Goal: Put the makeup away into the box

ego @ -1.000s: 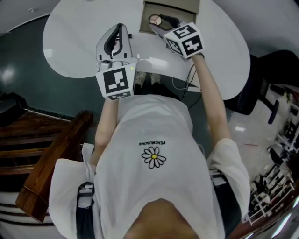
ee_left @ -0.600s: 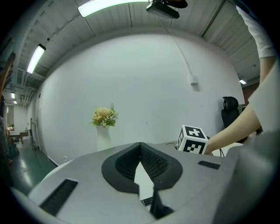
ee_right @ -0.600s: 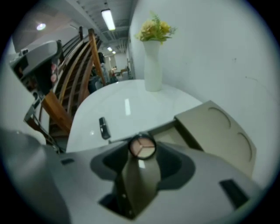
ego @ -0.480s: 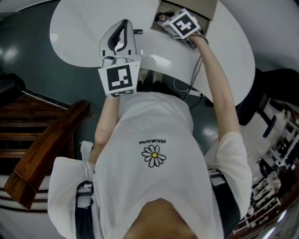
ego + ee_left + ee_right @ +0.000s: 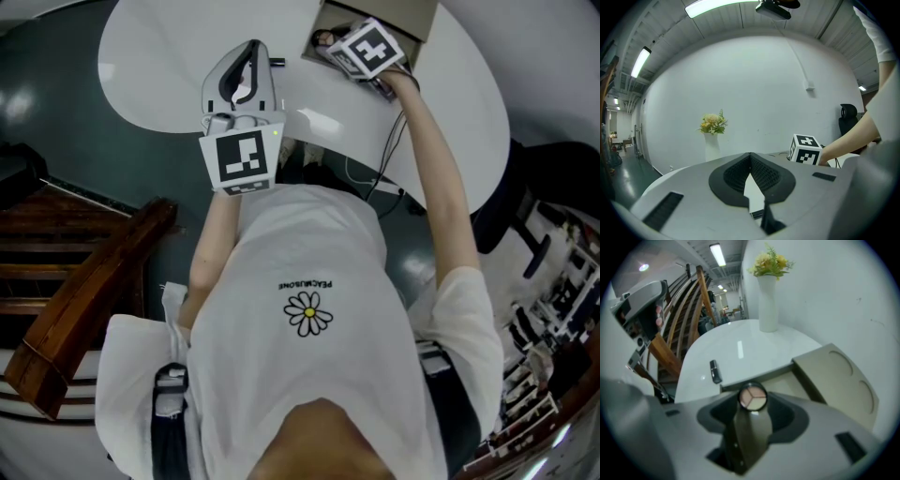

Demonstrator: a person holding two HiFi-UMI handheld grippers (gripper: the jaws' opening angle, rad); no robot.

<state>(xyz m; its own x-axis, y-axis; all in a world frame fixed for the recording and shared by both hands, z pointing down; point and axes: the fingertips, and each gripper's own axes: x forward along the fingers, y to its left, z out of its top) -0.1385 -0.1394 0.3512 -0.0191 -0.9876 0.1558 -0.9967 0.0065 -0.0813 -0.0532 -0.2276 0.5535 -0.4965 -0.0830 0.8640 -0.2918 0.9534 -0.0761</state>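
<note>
over the box (image 5: 824,372), compact (image 5: 753,397) in right gripper (image 5: 752,405)

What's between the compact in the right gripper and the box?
Nothing visible. The compact hangs over the open box, whose lid is swung back. The small black stick lies on the table, outside the box.

passage: box (image 5: 787,383) open on top | obstacles: vase (image 5: 768,305), lid (image 5: 836,378)

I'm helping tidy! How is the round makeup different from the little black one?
The round makeup shows three pale colours; the little black one is long and dark. The round makeup is held by the right gripper over the box; the black one lies on the table. Both are small.
</note>
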